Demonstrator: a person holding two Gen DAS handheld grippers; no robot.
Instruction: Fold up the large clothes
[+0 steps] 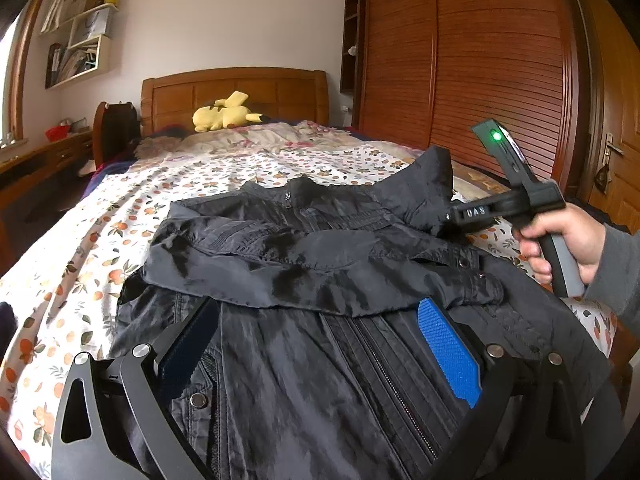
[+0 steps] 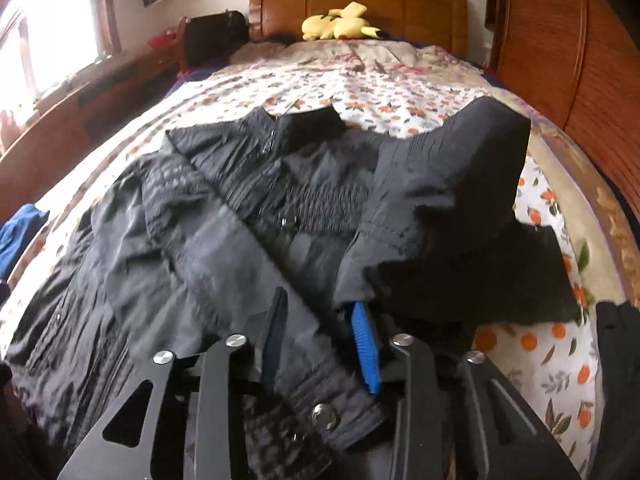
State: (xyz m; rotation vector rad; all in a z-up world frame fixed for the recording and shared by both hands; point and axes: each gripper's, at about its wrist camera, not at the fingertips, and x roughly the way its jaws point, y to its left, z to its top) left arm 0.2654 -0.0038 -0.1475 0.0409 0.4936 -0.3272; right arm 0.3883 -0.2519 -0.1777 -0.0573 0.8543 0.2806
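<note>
Jacket (image 1: 320,280) lies mid-bed, floral sheet (image 1: 100,248) open along its left edge.

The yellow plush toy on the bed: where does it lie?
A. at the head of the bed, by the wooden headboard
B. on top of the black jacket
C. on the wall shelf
A: the yellow plush toy rests against the wooden headboard, well beyond the black jacket.

Bedroom in daylight, wood furniture all round.
A bed (image 1: 100,240) with floral sheet meets a wooden headboard (image 1: 234,94); slatted wardrobe doors (image 1: 464,60) stand along its right edge, a bright window (image 2: 28,36) and wall shelves (image 1: 82,40) on its left.
</note>
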